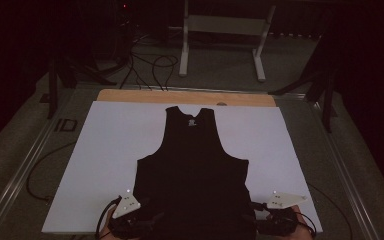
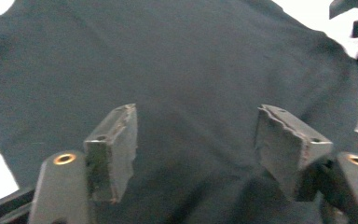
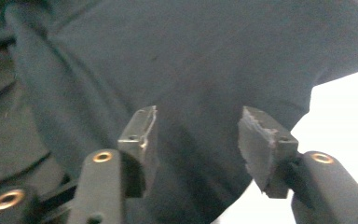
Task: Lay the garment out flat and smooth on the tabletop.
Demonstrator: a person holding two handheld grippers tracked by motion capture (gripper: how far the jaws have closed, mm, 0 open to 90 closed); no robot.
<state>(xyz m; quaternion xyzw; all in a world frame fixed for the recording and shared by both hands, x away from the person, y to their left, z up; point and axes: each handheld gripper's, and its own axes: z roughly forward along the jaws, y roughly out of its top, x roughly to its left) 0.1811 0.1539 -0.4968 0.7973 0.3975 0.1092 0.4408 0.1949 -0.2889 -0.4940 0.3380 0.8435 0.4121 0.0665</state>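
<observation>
Black tank top (image 1: 192, 160) lies flat at centre frame on the white table (image 1: 105, 150), hem nearest; left hand-held gripper (image 1: 139, 216) and right hand-held gripper (image 1: 265, 215), jaws apart and empty, flank its lower corners. Smoothing looks complete; folding likely follows, requiring fresh grips.

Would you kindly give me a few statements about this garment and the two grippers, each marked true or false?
1. The black tank top lies flat on a white sheet. True.
2. Its neckline points toward the person. False: the neckline points away, the hem lies by the grippers.
3. The left gripper is shut on the fabric. False: its fingers stand apart.
4. The right gripper is open above the cloth. True.
5. A wooden board edge shows beyond the sheet. True.
</observation>
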